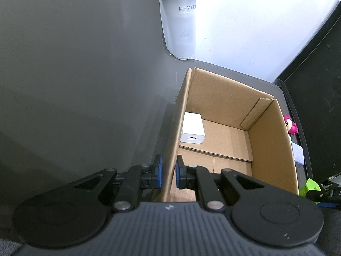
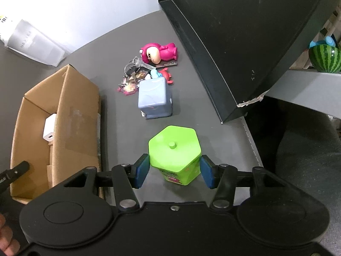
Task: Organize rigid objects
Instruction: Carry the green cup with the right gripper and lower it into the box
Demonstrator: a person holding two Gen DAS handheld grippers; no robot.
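Observation:
An open cardboard box (image 1: 226,98) stands on the grey table, and it also shows in the right wrist view (image 2: 70,111). A white charger (image 1: 191,131) lies in its far left corner; the right wrist view shows it too (image 2: 48,128). My left gripper (image 1: 168,173) is shut on the box's left wall. My right gripper (image 2: 173,173) is open around a green hexagonal container (image 2: 174,151), pads apart from its sides. Beyond it are a blue cube box (image 2: 153,97), a pink figurine (image 2: 158,53) and a keychain bundle (image 2: 133,74).
A frosted cup (image 1: 179,21) stands behind the box by the white wall. A black box or monitor base (image 2: 245,32) borders the table at right. A watermelon-patterned object (image 2: 325,57) sits on a shelf at far right.

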